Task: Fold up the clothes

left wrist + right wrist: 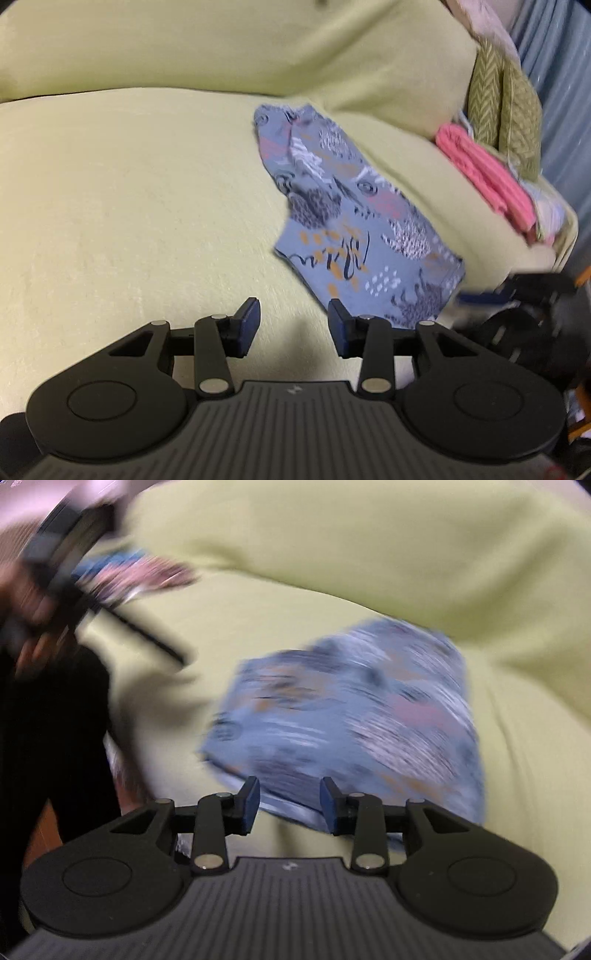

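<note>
Both hand-held grippers fill the foreground of their own views, each with its jaws released and nothing between the pads: the left hand-held gripper (293, 325) poised over bare yellow-green cover, the right hand-held gripper (290, 801) poised over the near hem of the garment.

Beyond them spreads the yellow-green sofa seat (129, 203), with its back cushion (221, 48) rising behind. On that seat lies the task's piece, a folded blue-grey patterned garment (354, 218), resting flat and held by neither tool. In the left wrist view it sits ahead and to the right of the jaws, its long axis running diagonally from the near right corner up toward the crease where seat meets cushion. In the right wrist view the same garment (351, 720) lies straight ahead, its near edge just beyond the fingertips, so the right hand looks the nearer of the two and the likelier to reach it first.

At the seat's far right end a small pile includes a folded pink cloth (484, 177) and olive herringbone cushions (502, 107).

Heavy motion blur smears the right wrist view; the garment's print and folds cannot be read there. A dark blurred shape at upper left of that view appears to be the other tool, and another patterned cloth (140, 572) beside it is too smeared to identify.
</note>
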